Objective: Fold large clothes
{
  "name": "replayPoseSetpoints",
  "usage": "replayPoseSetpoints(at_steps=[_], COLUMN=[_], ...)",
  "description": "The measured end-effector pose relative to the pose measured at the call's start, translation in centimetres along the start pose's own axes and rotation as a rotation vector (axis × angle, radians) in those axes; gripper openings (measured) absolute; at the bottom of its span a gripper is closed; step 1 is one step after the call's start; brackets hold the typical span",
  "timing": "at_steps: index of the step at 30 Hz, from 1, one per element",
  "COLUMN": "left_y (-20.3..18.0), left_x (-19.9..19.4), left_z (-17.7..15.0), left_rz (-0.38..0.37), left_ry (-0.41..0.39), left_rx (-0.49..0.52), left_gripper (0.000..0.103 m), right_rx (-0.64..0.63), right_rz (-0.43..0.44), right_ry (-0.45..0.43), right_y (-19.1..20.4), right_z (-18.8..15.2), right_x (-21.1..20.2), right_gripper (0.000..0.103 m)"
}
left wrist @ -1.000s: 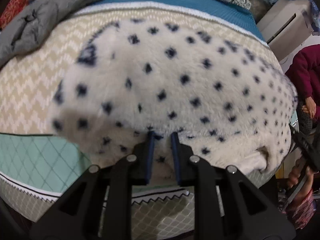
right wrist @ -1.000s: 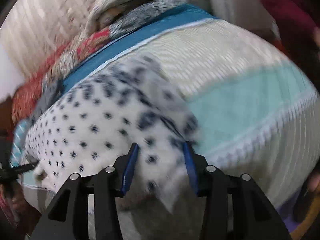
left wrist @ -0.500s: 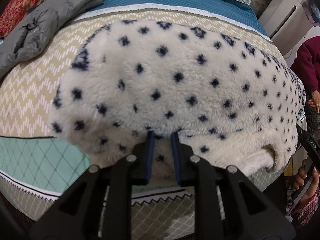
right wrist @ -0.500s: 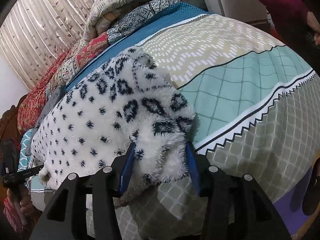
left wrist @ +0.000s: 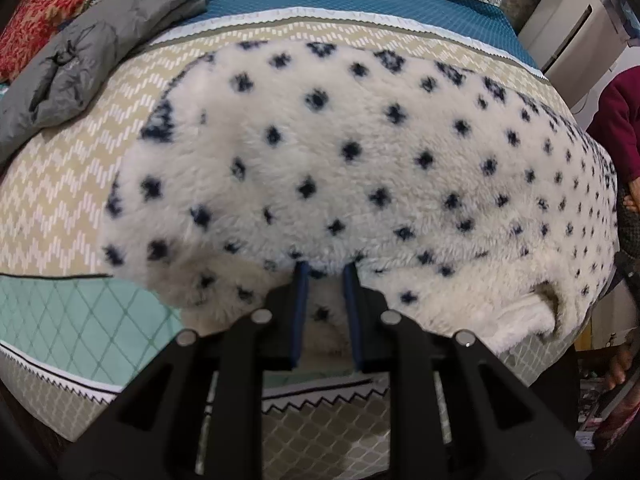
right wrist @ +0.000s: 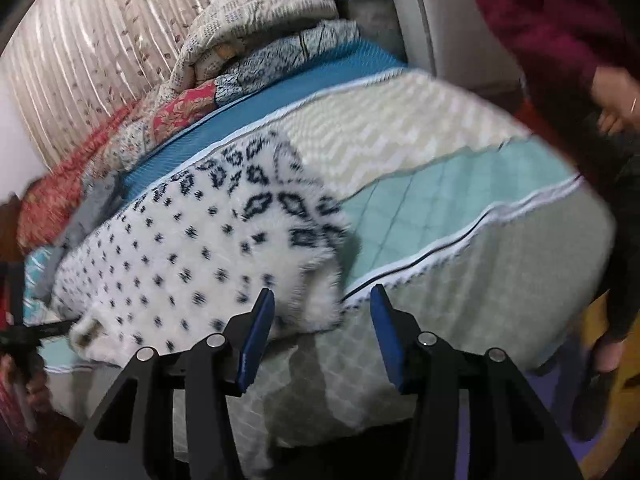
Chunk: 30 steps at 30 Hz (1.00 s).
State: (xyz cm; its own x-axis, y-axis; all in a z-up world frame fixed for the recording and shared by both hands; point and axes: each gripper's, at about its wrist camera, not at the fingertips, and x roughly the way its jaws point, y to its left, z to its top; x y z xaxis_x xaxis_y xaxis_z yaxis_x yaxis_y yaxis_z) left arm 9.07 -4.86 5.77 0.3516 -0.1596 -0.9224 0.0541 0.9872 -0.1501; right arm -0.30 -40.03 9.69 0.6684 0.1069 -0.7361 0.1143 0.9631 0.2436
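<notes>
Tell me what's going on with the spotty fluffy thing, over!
Left gripper clamped on spotted fleece at near edge. Right gripper open, jaws clear of the fleece. Fleece folded on bed. Grey jacket off to the side.

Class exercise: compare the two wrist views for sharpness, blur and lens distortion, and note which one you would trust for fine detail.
Left wrist view: mostly sharp, spots on the white spotted fleece garment are crisp, though the fisheye bows the bedspread outward. Right wrist view: motion-blurred, the bedspread's zigzag pattern is smeared and the maroon sleeve is soft; only the right hand-held gripper stays sharp. Trust the left view.
</notes>
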Motion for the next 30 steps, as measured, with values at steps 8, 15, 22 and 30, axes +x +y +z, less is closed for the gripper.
replayPoseSetpoints(at_steps=[8, 15, 22, 30], left_y=[-0.5, -1.8, -2.4, -3.7], left_x=[0.3, 0.7, 1.2, 1.2], left_z=[0.1, -0.6, -1.2, -1.2], left_rz=[0.007, 0.045, 0.058, 0.126], left_ry=[-0.005, -0.04, -0.073, -0.051], left_rx=[0.021, 0.065, 0.087, 0.118], left_gripper=[0.019, 0.019, 0.019, 0.019], right_rx=[-0.078, -0.135, -0.074, -0.071], right_rz=[0.007, -0.052, -0.011, -0.023], right_ry=[-0.089, 0.194, 0.155, 0.13], right_y=[3.1, 4.4, 2.6, 2.8], right_z=[2.9, 0.9, -0.6, -1.2], right_x=[-2.4, 5.8, 6.2, 6.4], right_gripper=[0.04, 0.042, 0.051, 0.055])
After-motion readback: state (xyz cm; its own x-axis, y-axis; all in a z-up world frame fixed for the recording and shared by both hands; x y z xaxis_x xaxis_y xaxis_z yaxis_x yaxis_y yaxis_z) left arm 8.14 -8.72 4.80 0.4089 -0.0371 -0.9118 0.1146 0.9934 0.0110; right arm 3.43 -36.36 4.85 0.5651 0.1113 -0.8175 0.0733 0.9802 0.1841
